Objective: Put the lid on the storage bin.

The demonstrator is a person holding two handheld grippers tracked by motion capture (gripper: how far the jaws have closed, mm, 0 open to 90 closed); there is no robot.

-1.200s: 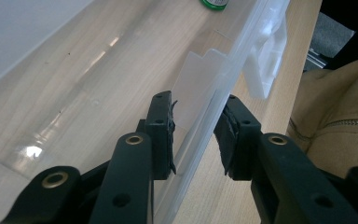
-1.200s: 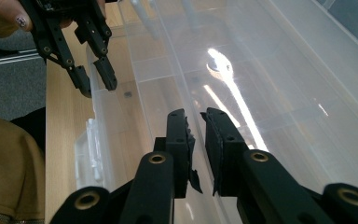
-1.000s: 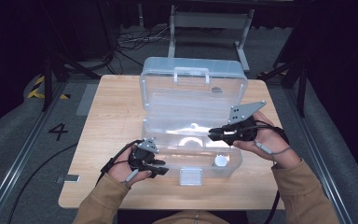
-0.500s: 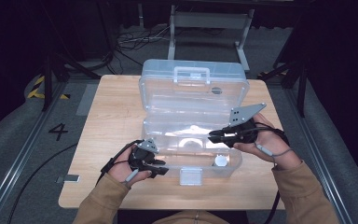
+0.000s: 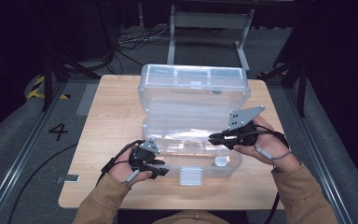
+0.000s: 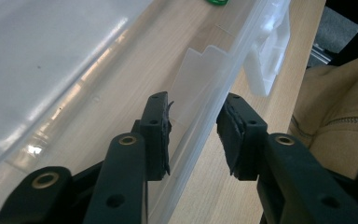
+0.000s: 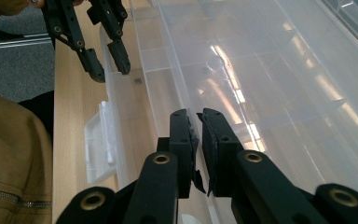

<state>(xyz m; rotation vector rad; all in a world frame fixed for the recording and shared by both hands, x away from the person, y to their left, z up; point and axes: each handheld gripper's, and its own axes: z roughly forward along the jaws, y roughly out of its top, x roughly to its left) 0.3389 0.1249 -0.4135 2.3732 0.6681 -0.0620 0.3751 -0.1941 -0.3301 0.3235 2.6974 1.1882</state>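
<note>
- A clear plastic storage box (image 5: 193,116) sits in the middle of the wooden table (image 5: 107,121), its lid tipped back and standing open at the far side.
- Your left gripper (image 5: 161,169) is at the near left corner of the box. In the left gripper view its jaws straddle the front wall (image 6: 214,116), one pad inside and one outside. The jaws have just been opening, and the pads stand clear of the plastic: released.
- The white latch (image 5: 190,176) hangs on the front wall, just right of that gripper.
- Your right gripper (image 5: 213,136) reaches in over the right end of the box. Its jaws have just been closing, and they sit nearly together above the box's clear inner tray (image 7: 270,79); I cannot tell if they pinch anything.
- A small white round object (image 5: 221,161) lies in the box's near right corner.
</note>
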